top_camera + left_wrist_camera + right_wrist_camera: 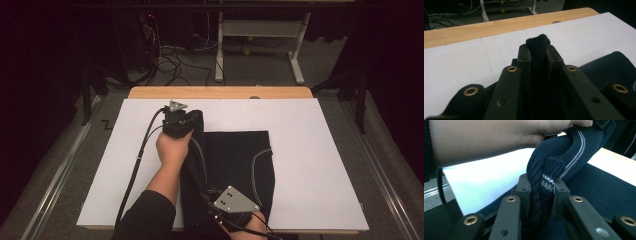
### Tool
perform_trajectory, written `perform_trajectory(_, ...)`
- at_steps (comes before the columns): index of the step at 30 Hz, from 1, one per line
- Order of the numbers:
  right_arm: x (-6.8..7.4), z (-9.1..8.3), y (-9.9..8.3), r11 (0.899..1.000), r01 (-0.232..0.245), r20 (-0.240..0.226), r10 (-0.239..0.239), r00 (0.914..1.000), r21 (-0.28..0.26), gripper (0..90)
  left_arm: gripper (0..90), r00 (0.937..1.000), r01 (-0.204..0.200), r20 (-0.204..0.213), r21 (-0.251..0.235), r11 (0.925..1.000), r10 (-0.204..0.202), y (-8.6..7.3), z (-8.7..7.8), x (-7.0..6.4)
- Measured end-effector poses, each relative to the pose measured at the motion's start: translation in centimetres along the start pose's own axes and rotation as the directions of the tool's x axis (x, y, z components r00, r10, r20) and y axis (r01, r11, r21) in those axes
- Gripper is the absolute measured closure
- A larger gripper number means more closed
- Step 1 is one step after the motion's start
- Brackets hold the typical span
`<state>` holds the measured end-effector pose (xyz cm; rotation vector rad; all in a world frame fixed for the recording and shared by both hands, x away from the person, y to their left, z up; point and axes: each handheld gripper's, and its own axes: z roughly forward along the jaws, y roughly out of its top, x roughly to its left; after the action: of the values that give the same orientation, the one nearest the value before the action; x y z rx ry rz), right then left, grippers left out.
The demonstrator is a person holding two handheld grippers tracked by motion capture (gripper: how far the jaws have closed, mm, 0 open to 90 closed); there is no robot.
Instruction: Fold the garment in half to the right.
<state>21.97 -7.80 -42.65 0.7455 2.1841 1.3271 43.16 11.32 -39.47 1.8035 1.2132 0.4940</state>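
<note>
A dark navy knitted garment [235, 160] with thin white stripes lies on the white board [310, 150], its left side lifted and folded over. My left gripper [186, 116] holds the garment's far left corner and is shut on it. In the left gripper view a wad of dark cloth [537, 41] sticks out between the jaws of the left gripper [537, 51]. My right gripper [204, 191] is at the near left edge, close to the table's front. In the right gripper view the right gripper [541, 183] is shut on the ribbed striped hem [564, 152], with the person's left forearm [486, 140] above.
The white board covers a wooden table whose far edge [220, 92] shows behind it. Bare board lies to the left [130, 150] and right of the garment. Beyond the table are floor cables [170, 62] and a desk frame [260, 35].
</note>
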Motion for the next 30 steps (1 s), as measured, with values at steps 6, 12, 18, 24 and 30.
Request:
perform_trajectory(6,-0.4,-0.3,-0.2,1.0,-0.002,0.006,0.002,1.0,0.006,73.9,74.1,0.9999,-0.01,0.009,-0.001,0.9999,0.01,0.0,0.6,-0.5)
perform_trajectory(12,-0.8,-1.0,-0.6,1.0,0.004,0.022,-0.004,0.9998,0.008,73.9,74.1,0.9997,-0.016,0.017,-0.004,0.9999,0.016,0.2,0.9,-1.4)
perform_trajectory(18,-1.0,-1.6,-1.1,1.0,0.002,0.034,-0.002,0.9994,0.016,73.9,74.1,0.9994,-0.026,0.024,-0.004,0.9997,0.026,0.3,1.2,-2.3)
perform_trajectory(24,-1.4,-2.0,-1.7,1.0,-0.005,0.042,0.004,0.9991,0.018,73.9,74.1,0.9989,-0.032,0.033,0.0,0.9995,0.032,0.4,1.7,-3.0)
perform_trajectory(30,-1.9,-2.5,-2.3,1.0,-0.015,0.055,0.013,0.9984,0.027,73.9,74.1,0.9982,-0.037,0.047,0.006,0.9993,0.037,0.4,2.3,-3.8)
